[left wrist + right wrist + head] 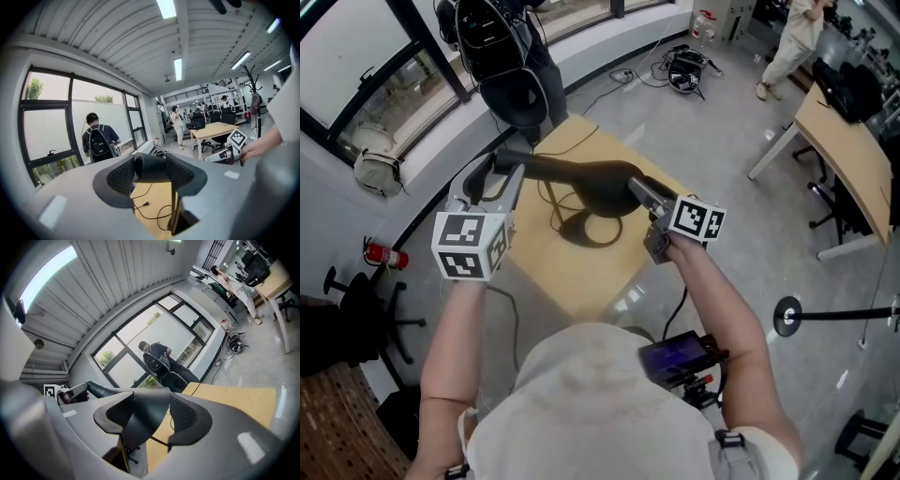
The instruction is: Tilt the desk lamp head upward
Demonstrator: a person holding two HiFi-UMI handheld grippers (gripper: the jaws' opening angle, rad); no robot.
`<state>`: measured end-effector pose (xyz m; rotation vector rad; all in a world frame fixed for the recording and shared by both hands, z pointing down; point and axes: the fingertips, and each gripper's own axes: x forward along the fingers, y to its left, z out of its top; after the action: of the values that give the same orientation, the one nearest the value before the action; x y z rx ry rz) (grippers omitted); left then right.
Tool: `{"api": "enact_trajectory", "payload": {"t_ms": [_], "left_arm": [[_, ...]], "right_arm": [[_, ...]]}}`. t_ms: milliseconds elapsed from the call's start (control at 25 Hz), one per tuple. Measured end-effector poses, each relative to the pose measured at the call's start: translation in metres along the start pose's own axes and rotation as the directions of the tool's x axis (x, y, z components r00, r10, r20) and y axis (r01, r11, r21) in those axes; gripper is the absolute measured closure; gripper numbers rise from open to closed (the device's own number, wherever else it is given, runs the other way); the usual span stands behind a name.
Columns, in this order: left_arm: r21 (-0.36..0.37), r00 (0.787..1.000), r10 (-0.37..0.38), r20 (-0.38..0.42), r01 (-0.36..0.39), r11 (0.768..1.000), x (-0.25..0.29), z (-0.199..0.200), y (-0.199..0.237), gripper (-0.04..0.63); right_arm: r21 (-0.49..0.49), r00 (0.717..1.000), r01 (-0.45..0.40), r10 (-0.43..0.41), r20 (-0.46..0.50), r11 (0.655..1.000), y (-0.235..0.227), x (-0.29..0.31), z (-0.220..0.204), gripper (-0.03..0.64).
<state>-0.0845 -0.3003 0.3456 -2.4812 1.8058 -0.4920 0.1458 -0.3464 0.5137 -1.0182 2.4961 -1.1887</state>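
Note:
A black desk lamp stands on a small wooden table [581, 277], its round base [592, 231] under the long dark lamp head [586, 176]. My left gripper [514, 167] is shut on the head's narrow left end, a dark rounded bar [151, 168] between the pads. My right gripper [639, 190] is shut on the wider right end, the black shade [143, 420] wedged between its jaws. In the left gripper view the right gripper [228, 153] shows across the lamp. The thin upright stem [174, 206] drops to the base.
The lamp's black cable [551, 201] trails over the table toward the window. A person with a black backpack [502, 52] stands just beyond the table. A long desk [853, 155] and a stanchion base [787, 317] stand right; another person [792, 37] is far back.

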Motion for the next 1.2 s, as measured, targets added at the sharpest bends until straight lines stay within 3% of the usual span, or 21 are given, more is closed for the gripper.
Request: {"api": "enact_trajectory", "payload": {"t_ms": [1200], "left_arm": [[-0.151, 0.996, -0.042, 0.077, 0.054, 0.987, -0.004, -0.015, 0.010, 0.390]], "right_arm": [[-0.169, 0.991, 0.129, -0.122, 0.051, 0.977, 0.026, -0.017, 0.039, 0.371]]}}
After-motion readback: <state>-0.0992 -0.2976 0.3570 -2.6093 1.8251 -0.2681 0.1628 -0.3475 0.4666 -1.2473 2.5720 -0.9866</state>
